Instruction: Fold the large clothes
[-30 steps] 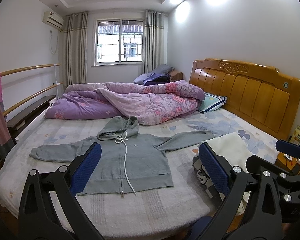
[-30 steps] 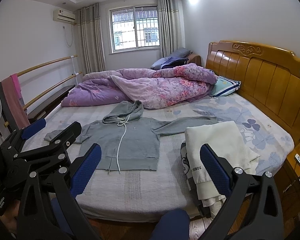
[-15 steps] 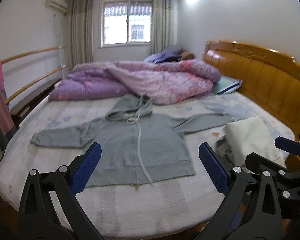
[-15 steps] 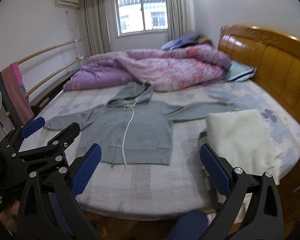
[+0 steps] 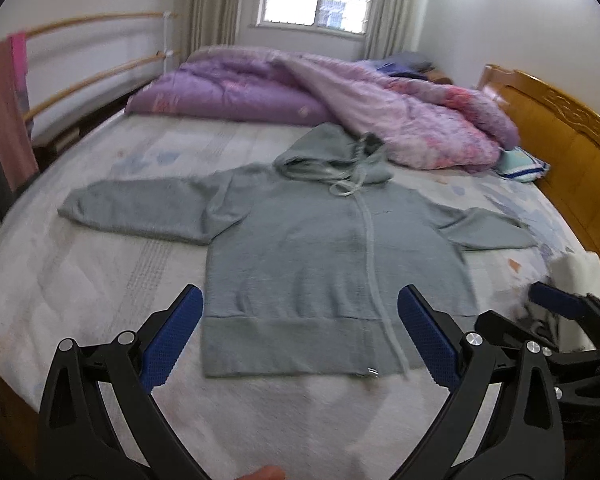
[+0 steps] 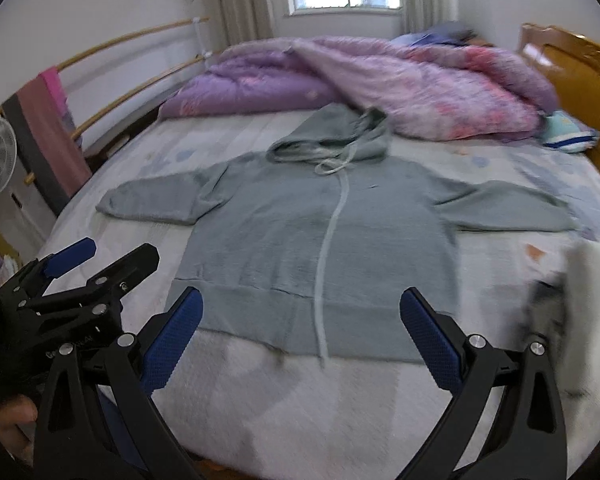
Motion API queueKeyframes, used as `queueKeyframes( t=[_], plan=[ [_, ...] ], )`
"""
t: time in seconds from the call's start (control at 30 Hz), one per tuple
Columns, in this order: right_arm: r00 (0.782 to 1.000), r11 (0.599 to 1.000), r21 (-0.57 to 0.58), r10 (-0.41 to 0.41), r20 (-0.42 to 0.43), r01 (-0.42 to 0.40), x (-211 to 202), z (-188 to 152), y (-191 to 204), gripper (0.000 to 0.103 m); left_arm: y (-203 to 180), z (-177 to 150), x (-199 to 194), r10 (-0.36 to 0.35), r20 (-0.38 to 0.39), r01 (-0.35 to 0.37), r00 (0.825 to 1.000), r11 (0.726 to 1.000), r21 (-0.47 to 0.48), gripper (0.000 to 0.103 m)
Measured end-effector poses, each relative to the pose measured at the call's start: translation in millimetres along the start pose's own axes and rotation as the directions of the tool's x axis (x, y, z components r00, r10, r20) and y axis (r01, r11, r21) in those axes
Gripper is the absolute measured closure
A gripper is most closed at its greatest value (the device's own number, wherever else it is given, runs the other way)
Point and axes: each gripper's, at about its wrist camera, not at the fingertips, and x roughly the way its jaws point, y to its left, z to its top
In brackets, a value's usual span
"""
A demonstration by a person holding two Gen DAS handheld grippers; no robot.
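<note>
The grey hoodie (image 5: 320,248) lies flat and face up on the bed (image 5: 100,280), sleeves spread, hood towards the purple quilt (image 5: 380,96). The left gripper (image 5: 300,336) hovers over its hem, jaws spread wide and empty. The right gripper (image 6: 300,336) hangs just beside it, equally wide, nothing held, with folded white cloth (image 6: 592,300) off to its right.
</note>
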Motion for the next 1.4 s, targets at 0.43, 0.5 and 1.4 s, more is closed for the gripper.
queueKeyframes(
  t=[0.43,0.5,1.4],
  plan=[
    [0.988,0.987,-0.089,0.125,-0.087,-0.133,197,57,73,0.008,222,28,127,0.156,-0.102,-0.179,0.982,0.941,-0.288,0.005],
    [0.988,0.985,-0.098,0.132,-0.078,-0.139,217,65,79,0.025,266,34,139,0.184,-0.098,-0.207,0.978,0.915,-0.346,0.005],
    [0.905,0.927,0.14,0.37,-0.21,-0.347,343,92,94,0.078,455,61,184,0.23,-0.126,-0.257,0.965,0.738,-0.624,0.075]
  ],
)
